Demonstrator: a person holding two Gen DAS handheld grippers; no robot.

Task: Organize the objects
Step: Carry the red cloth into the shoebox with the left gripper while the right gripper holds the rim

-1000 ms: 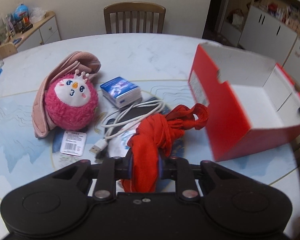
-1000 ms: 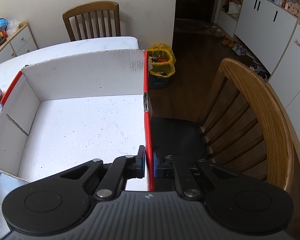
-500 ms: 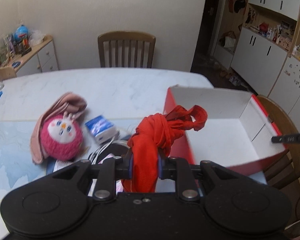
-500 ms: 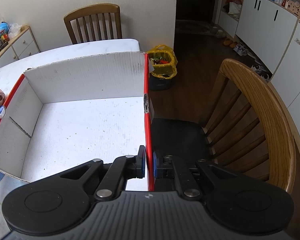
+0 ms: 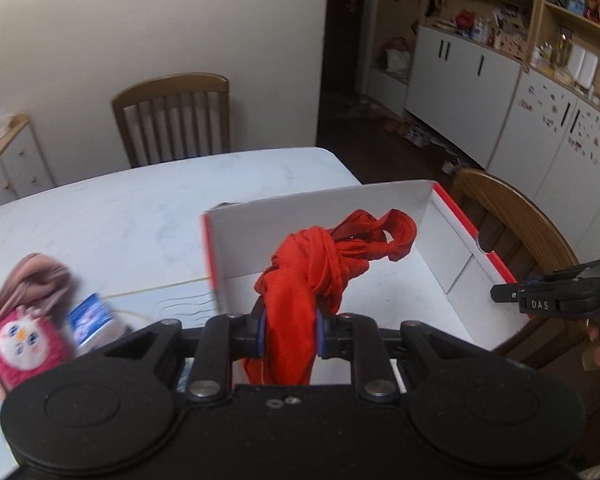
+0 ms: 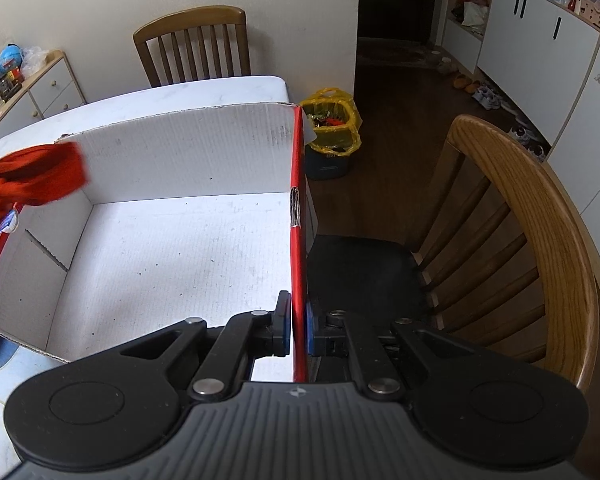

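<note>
The red cloth [image 5: 296,280], knotted into a bundle, sits clamped between the pads of my left gripper [image 5: 289,334], hanging in the air over the near left part of the box [image 5: 452,248]. My right gripper [image 6: 298,330] is pinched tight on the box's red right wall. Farther left on the table [image 5: 140,208] lie a pink plush toy [image 5: 24,340] and a blue packet [image 5: 94,318]. A wooden chair [image 5: 176,116] stands beyond.

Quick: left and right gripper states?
Left gripper: shut on the red cloth.
Right gripper: shut on the box wall.
</note>
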